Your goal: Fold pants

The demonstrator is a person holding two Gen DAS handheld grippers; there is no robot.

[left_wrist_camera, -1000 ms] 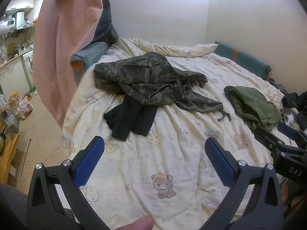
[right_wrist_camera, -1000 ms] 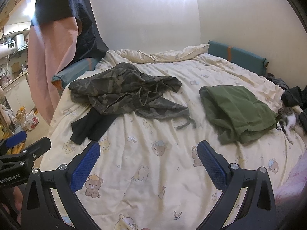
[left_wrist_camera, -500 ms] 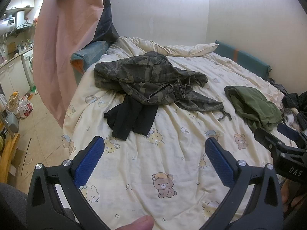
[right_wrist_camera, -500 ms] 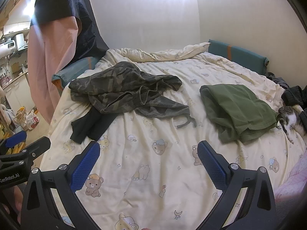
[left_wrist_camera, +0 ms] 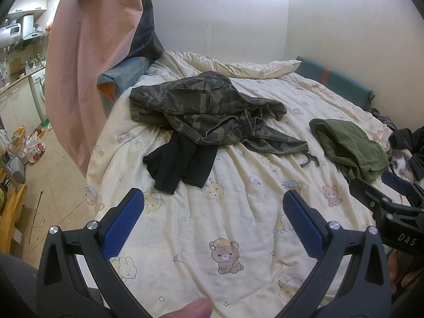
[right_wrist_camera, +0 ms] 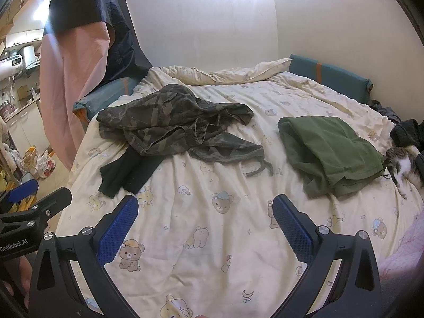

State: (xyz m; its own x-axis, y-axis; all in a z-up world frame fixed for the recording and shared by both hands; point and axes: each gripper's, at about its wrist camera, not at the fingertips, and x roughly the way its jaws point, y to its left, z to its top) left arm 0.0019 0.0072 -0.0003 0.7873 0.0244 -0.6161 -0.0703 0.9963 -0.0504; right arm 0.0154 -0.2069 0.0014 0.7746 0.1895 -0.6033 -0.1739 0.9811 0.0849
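Note:
Crumpled camouflage pants [left_wrist_camera: 206, 111] [right_wrist_camera: 175, 124] lie in a heap on the far middle of the bed, partly covering a black garment [left_wrist_camera: 180, 164] [right_wrist_camera: 127, 172]. A folded olive-green garment [left_wrist_camera: 349, 145] [right_wrist_camera: 331, 148] rests to the right. My left gripper [left_wrist_camera: 213, 220] hovers open over the near bedspread, well short of the clothes. My right gripper [right_wrist_camera: 205, 220] is also open with nothing between its fingers. In each view the other gripper shows at the frame's edge, the right gripper [left_wrist_camera: 384, 201] and the left gripper [right_wrist_camera: 34, 198].
A cream bear-print bedspread [left_wrist_camera: 238, 238] [right_wrist_camera: 212, 238] covers the bed. A pink curtain [left_wrist_camera: 87, 61] hangs left, with floor and kitchen clutter [left_wrist_camera: 29, 143] beyond. A cat [right_wrist_camera: 402, 164] and dark clothes [right_wrist_camera: 408, 129] lie at the right edge. A teal headboard cushion [right_wrist_camera: 331, 76] lines the wall.
Both views have shifted very slightly toward the bed. The clothes have not moved and both grippers stay open.

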